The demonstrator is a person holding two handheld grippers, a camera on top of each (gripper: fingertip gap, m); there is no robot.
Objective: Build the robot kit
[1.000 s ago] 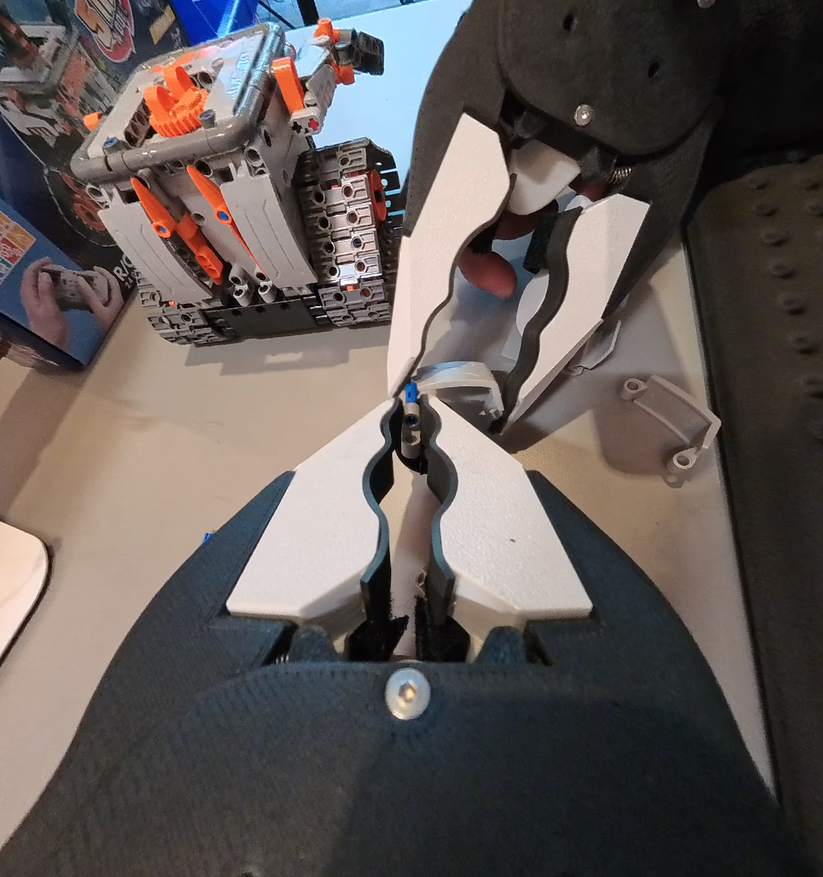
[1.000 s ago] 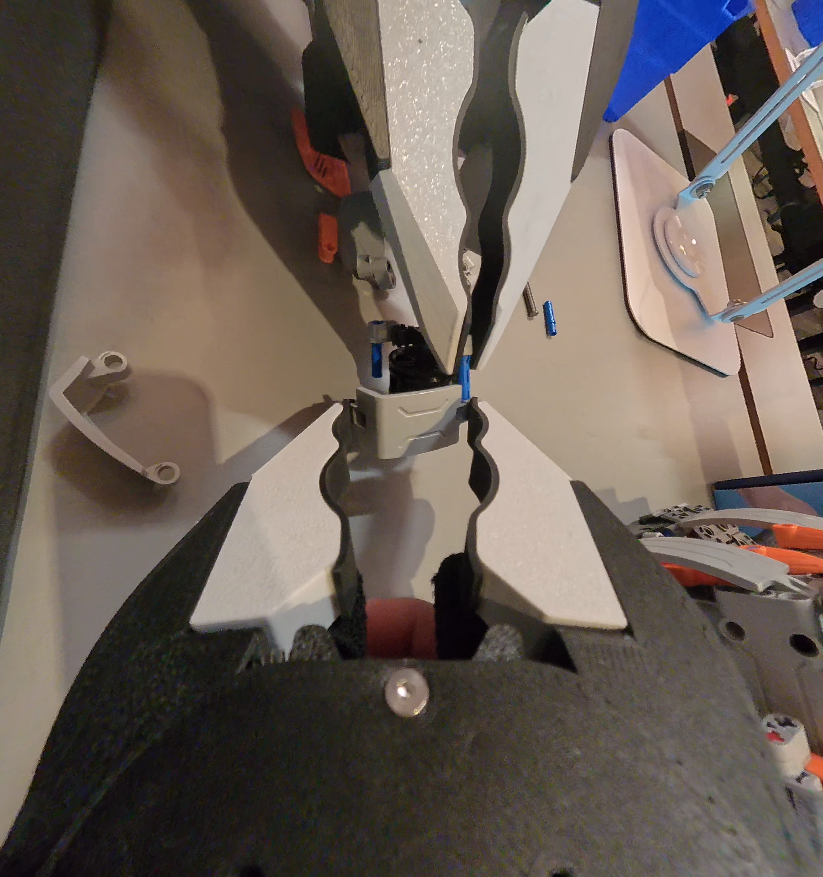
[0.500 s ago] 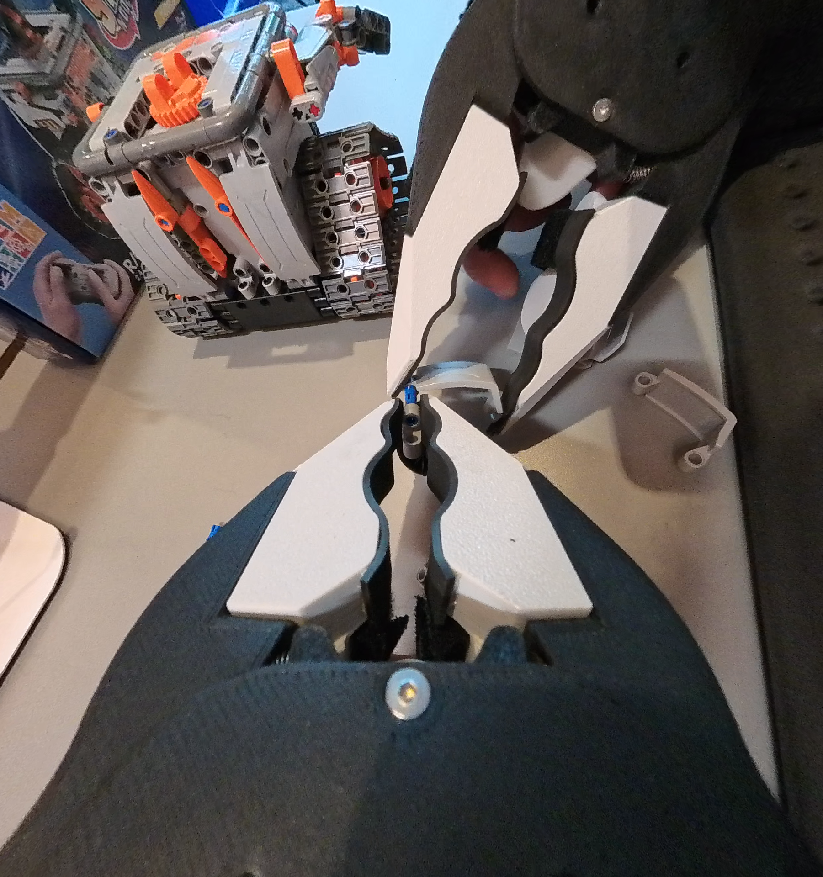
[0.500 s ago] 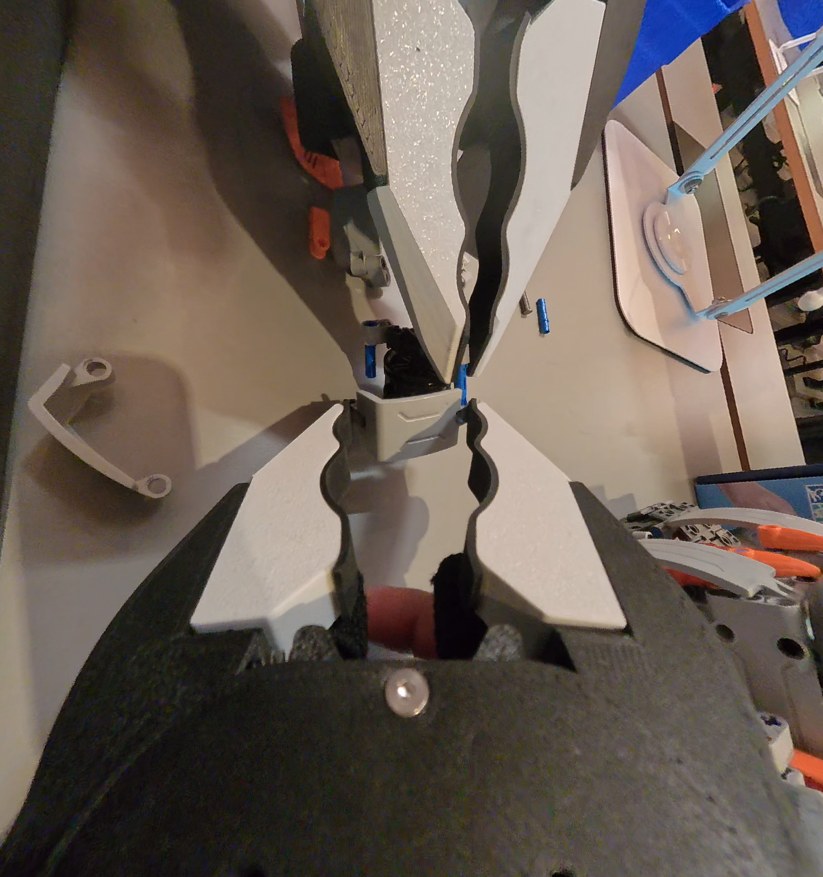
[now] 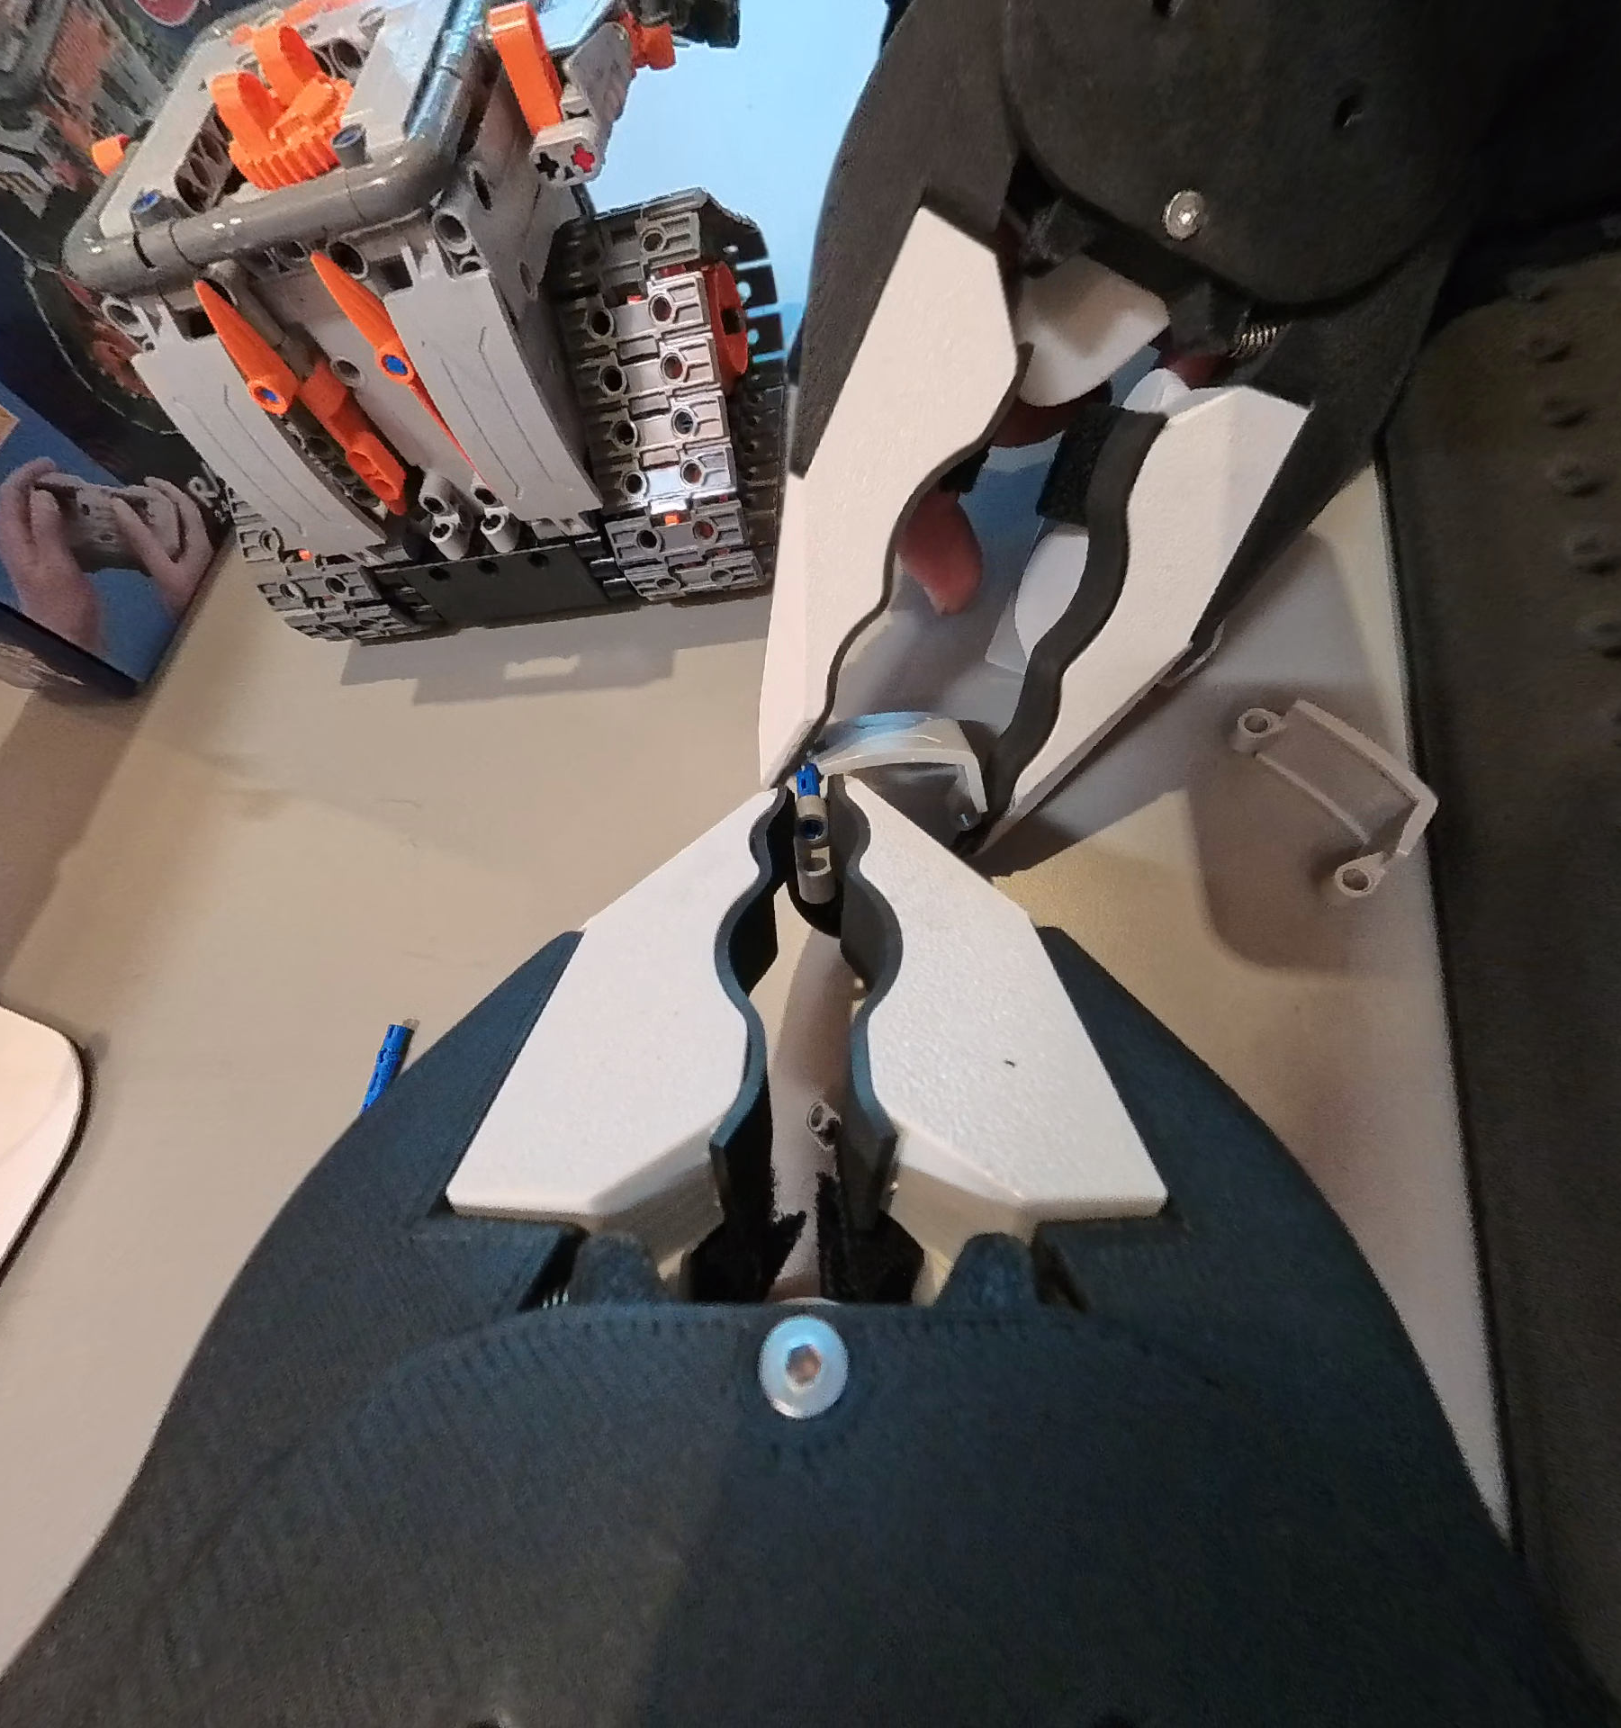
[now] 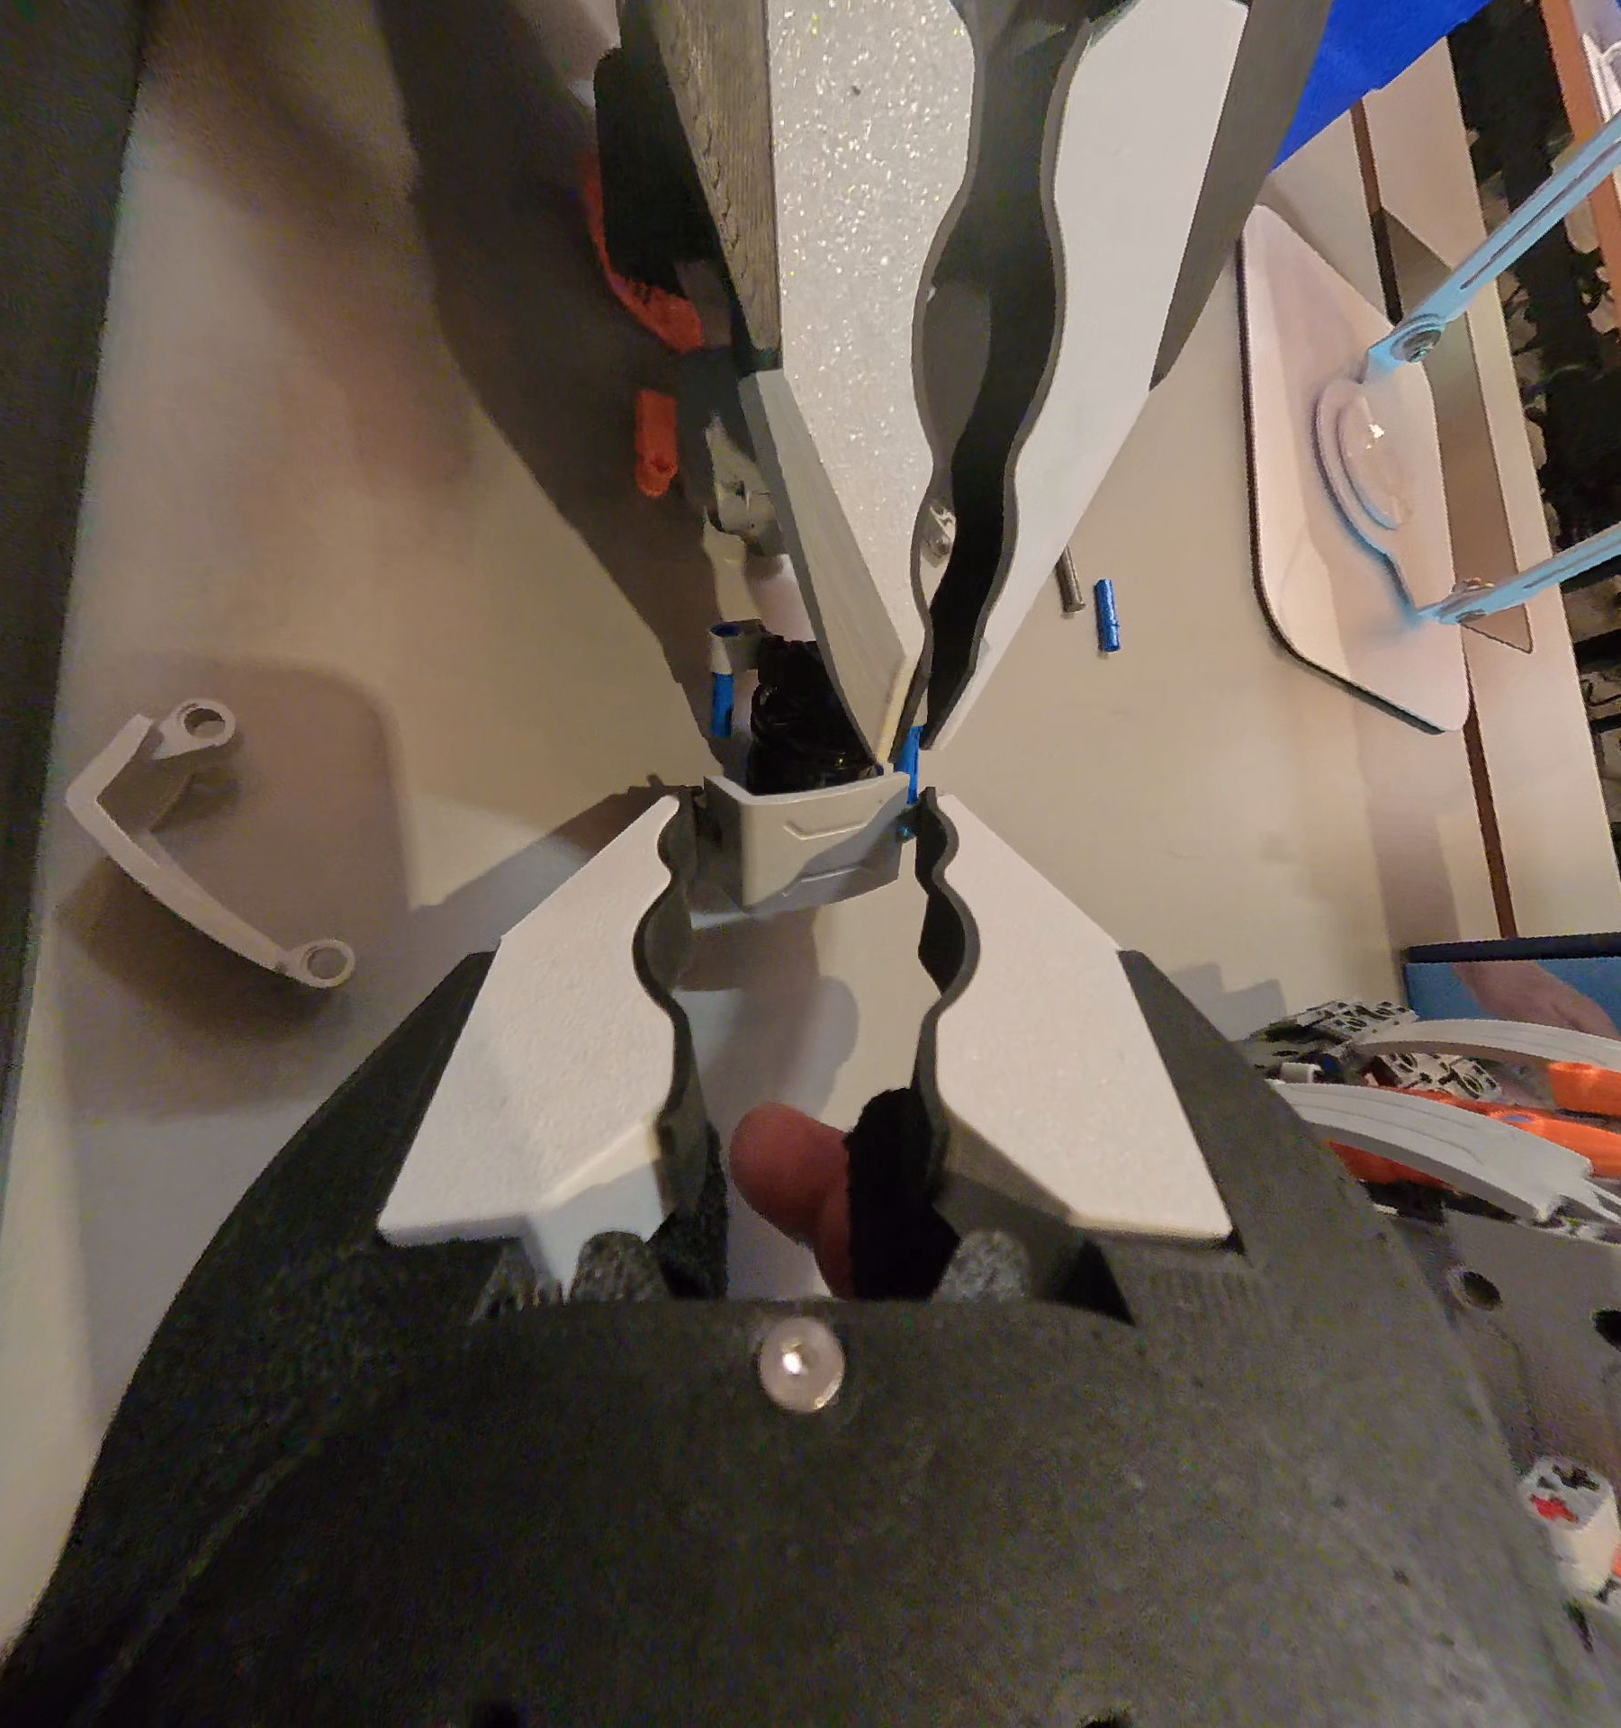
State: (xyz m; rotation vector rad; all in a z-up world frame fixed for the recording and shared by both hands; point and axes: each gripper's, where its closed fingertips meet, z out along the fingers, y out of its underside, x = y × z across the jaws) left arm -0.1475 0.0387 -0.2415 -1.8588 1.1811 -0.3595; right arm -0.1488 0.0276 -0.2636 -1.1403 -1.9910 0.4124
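Left wrist view: the left gripper (image 5: 811,809) has its fingers pressed nearly together, pinching a small grey connector with a blue pin (image 5: 812,835) at the tips. Directly opposite, the right gripper (image 5: 890,776) meets it tip to tip, its fingers spread moderately about a grey curved panel piece (image 5: 900,748); the blue pin end lies at the panel's near edge, and whether it has entered a hole cannot be told. On the beige table (image 5: 320,842) stand a grey-and-orange tracked model (image 5: 432,374), a blue box (image 5: 49,524), a loose grey curved bracket (image 5: 1330,795) and a loose blue pin (image 5: 385,1061); a white board corner (image 5: 2,1150) lies at the left edge. Right wrist view: the right gripper (image 6: 802,823) clamps the panel piece (image 6: 806,832) across its sides, with a black part (image 6: 792,729) behind it and a fingertip (image 6: 778,1178) visible between the finger bases. The left gripper (image 6: 900,748) comes from above, its fingers closed on the pin, which touches the panel's right upper corner. Beside it lie the bracket (image 6: 198,842), a blue pin (image 6: 1106,612) and a metal axle (image 6: 1068,580).
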